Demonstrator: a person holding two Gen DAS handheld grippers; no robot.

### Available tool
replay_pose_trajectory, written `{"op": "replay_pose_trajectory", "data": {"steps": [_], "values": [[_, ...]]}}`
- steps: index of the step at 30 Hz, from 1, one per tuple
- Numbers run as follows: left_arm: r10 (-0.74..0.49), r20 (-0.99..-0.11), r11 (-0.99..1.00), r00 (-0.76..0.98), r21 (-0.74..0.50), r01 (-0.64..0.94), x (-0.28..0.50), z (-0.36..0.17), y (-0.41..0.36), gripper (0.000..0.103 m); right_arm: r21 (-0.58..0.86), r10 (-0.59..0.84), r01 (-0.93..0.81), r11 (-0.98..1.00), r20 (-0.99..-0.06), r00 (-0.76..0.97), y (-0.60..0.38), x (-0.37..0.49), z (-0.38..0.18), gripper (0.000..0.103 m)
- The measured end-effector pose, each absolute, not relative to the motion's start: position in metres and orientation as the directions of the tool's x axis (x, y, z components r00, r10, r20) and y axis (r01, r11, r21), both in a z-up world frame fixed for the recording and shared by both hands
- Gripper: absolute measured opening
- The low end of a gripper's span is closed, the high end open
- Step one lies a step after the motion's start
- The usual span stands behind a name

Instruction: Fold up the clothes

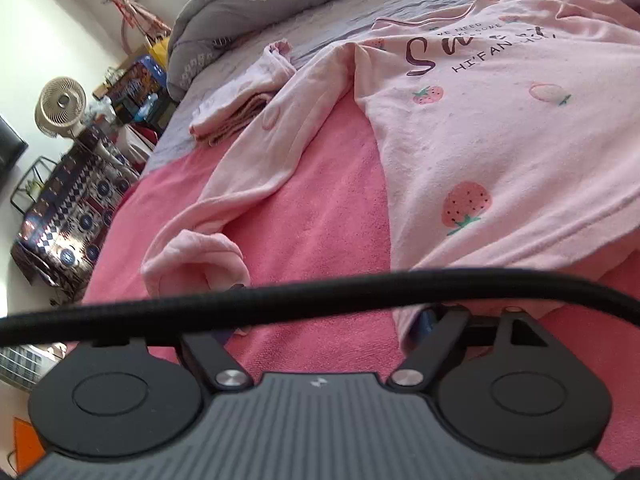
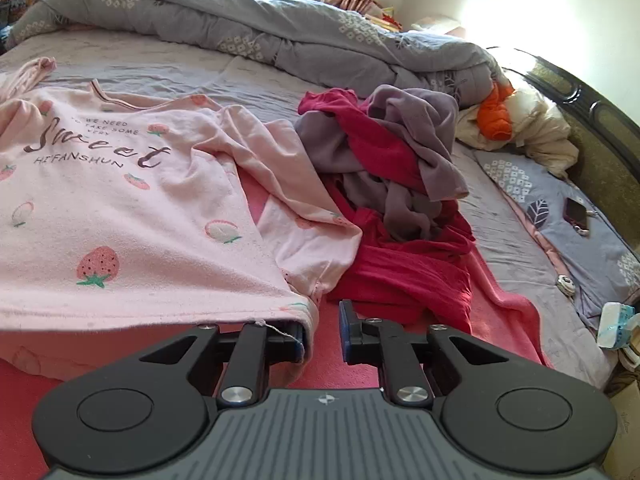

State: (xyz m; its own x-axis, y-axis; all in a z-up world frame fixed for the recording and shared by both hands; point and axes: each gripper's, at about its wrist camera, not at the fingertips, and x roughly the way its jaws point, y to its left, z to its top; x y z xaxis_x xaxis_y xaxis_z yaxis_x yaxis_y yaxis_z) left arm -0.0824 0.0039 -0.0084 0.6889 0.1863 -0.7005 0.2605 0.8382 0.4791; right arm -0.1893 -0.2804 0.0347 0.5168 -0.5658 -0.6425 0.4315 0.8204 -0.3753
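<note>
While the shirt (image 2: 120,208) hem drapes one right gripper (image 2: 322,332) finger, its fingers and the left gripper's (image 1: 374,300) stand released.

Pale pink top (image 2: 120,208) with red strawberries on a pink towel (image 1: 320,216); grey quilt (image 2: 248,28) with white flowers

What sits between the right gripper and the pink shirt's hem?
Nothing visible. The hem of the pink shirt drapes over part of the right gripper; the red and purple clothes pile lies beside them, not between.
</note>
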Motion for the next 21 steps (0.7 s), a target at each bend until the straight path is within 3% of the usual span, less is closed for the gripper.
{"op": "replay_pose_trajectory", "data": {"steps": [1,3,5,8,11,17,21], "values": [[0.199,-0.681,0.824,0.705,0.506,0.257,-0.083,-0.011,0.001,0.093,-0.386,-0.587,0.448,0.807,-0.615,0.527,-0.278,-0.191,0.037,0.023],[0.188,-0.674,0.83,0.714,0.499,0.251,-0.079,-0.009,0.002,0.089,-0.4,-0.622,0.478,0.782,-0.558,0.55,-0.277,-0.192,0.047,0.038],[0.161,-0.687,0.878,0.709,0.427,0.214,-0.075,0.002,0.013,0.071,-0.395,-0.627,0.488,0.778,-0.531,0.57,-0.281,-0.188,0.058,0.038],[0.111,-0.697,0.929,0.708,0.326,0.175,-0.071,0.022,0.028,0.053,-0.305,-0.542,0.459,0.834,-0.605,0.583,-0.291,-0.181,0.066,0.011],[0.091,-0.674,0.927,0.733,0.327,0.185,-0.074,0.041,0.029,0.039,-0.281,-0.493,0.418,0.864,-0.642,0.587,-0.287,-0.178,0.07,0.007],[0.08,-0.647,0.932,0.759,0.318,0.174,-0.098,0.096,0.05,0.04,-0.319,-0.451,0.321,0.892,-0.673,0.586,-0.276,-0.211,0.096,0.007],[0.118,-0.726,0.904,0.677,0.36,0.229,-0.121,0.082,0.061,0.045,-0.403,-0.446,0.203,0.892,-0.718,0.534,-0.259,-0.239,0.08,0.008]]}}
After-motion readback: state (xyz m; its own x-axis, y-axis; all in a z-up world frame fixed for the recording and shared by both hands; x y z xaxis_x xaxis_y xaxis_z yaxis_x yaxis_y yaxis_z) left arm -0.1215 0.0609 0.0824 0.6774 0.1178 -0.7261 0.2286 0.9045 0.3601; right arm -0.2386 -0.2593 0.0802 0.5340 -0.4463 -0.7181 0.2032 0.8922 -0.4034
